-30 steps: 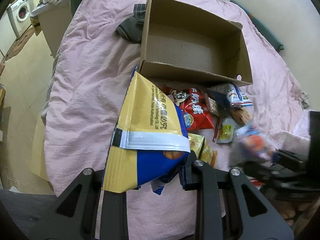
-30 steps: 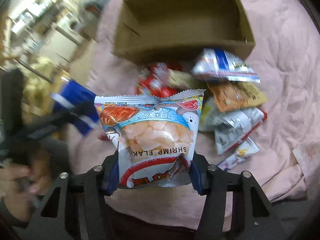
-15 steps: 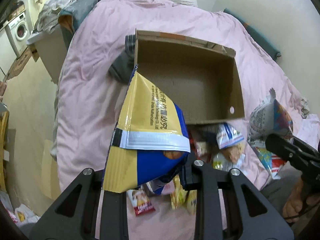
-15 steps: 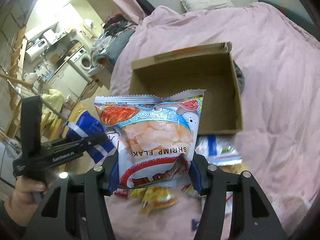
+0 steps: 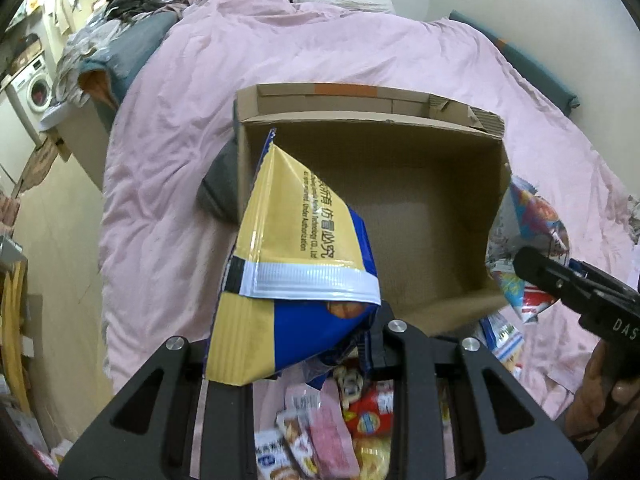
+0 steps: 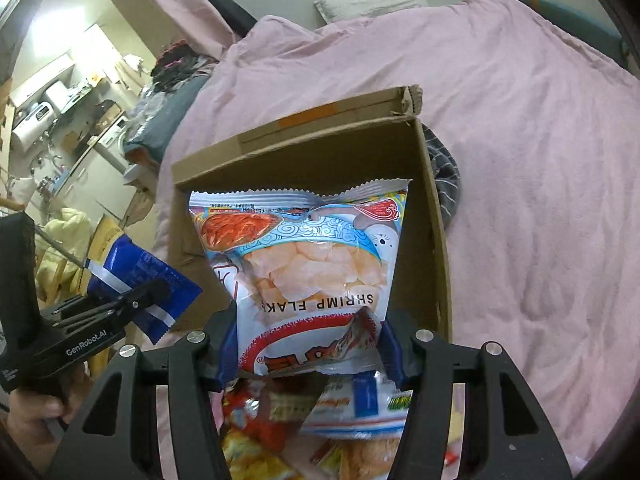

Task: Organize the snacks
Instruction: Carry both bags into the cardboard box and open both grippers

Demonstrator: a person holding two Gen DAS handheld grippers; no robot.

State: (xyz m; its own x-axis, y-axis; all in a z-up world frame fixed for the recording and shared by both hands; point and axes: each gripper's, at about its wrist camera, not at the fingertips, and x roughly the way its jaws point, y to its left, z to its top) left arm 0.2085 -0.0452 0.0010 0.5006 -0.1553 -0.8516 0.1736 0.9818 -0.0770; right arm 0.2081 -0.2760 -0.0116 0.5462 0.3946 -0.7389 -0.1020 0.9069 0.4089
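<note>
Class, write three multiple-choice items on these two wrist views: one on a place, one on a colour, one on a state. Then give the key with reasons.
1. Where does the cardboard box rest?
A. on the pink bedcover
B. on a wooden floor
C. on a metal shelf

2. Which colours mark the bag in the left tongs?
A. green and white
B. yellow and blue
C. black and orange

3. What is the state of the right tongs?
A. open, nothing between them
B. out of view
C. shut on the shrimp flakes bag

Key: 1 A, the pink bedcover surrounds the box. 2 B, the yellow and blue bag shows both. 3 C, the fingers press the shrimp flakes bag from both sides.
</note>
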